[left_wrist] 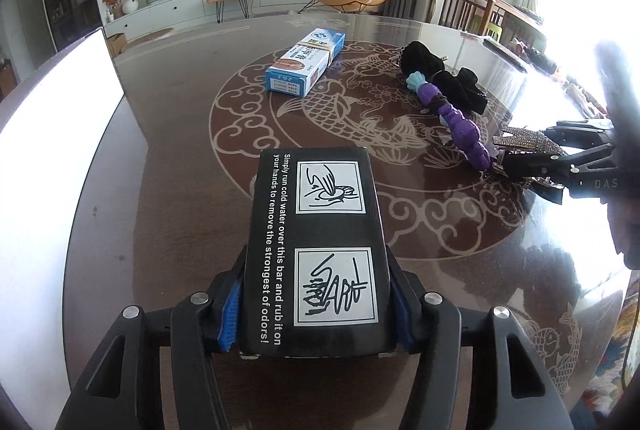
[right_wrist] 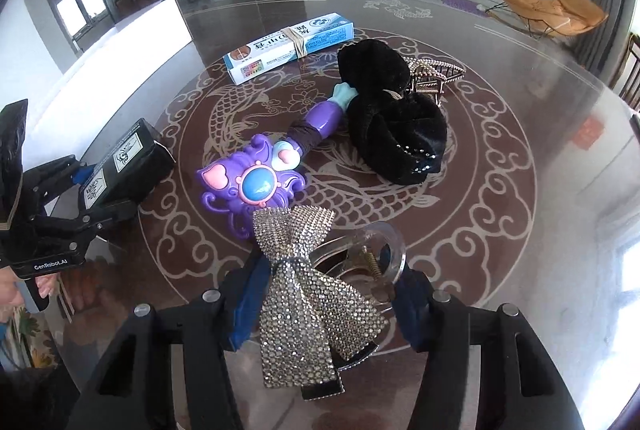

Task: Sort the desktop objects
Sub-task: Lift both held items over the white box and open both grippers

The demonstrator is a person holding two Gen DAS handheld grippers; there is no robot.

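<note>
The left tool (left_wrist: 316, 310) clamps a black box (left_wrist: 320, 250) by its long sides near the bottom centre of the left view, its blue pads pressed to the cardboard; the far end tips toward the bench (left_wrist: 180, 150), so the grip looks like one made to lift or carry the box. The right tool (right_wrist: 324, 306) is closed on a rhinestone bow clip (right_wrist: 308, 290) at the bottom centre of the right view, the pads squeezing the bow and the clear claw behind it. Both picks seem aimed at clearing single items from the pile.

Unsorted things lie mid-frame: a purple toy wand (right_wrist: 256, 182) touching a black plush clip (right_wrist: 392, 118), a metal claw clip (right_wrist: 432, 74) behind the plush, and a blue carton (right_wrist: 288, 46) bound with a rubber band, apart at upper centre.

No tray, bin or basket shows in either view, so where the items are to go cannot be told.
</note>
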